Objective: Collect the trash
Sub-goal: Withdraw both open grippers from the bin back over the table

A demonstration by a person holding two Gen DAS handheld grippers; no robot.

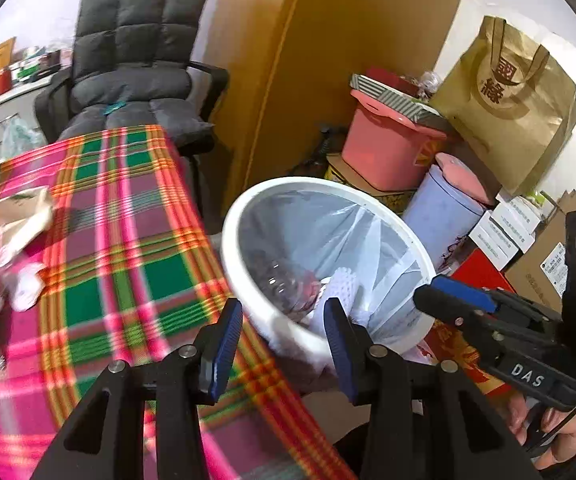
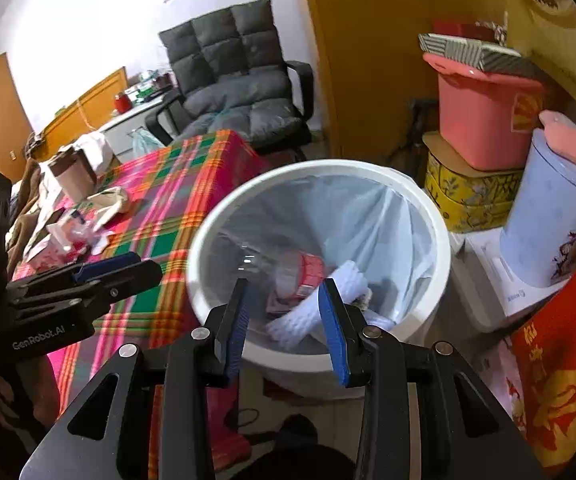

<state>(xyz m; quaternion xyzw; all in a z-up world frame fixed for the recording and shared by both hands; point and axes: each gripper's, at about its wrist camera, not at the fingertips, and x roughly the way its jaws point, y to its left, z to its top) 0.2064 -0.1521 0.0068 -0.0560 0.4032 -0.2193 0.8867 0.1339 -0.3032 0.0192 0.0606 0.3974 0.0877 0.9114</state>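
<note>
Though 2 tongs gape, bin point(image 2: 427, 216) contents blur — indistinct.

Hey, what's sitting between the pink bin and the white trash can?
In the right wrist view, a yellow patterned box under the pink bin, then bare floor before the white trash can.

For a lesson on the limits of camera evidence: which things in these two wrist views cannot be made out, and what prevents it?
- Bin contents: right wrist view, blurred and piled; only a red-and-white packet and white padded sheet are recognisable.
- Litter on the plaid tablecloth: left wrist view, motion-blurred, cut by the left edge.
- White bin's base: right wrist view, hidden behind the right gripper.
</note>
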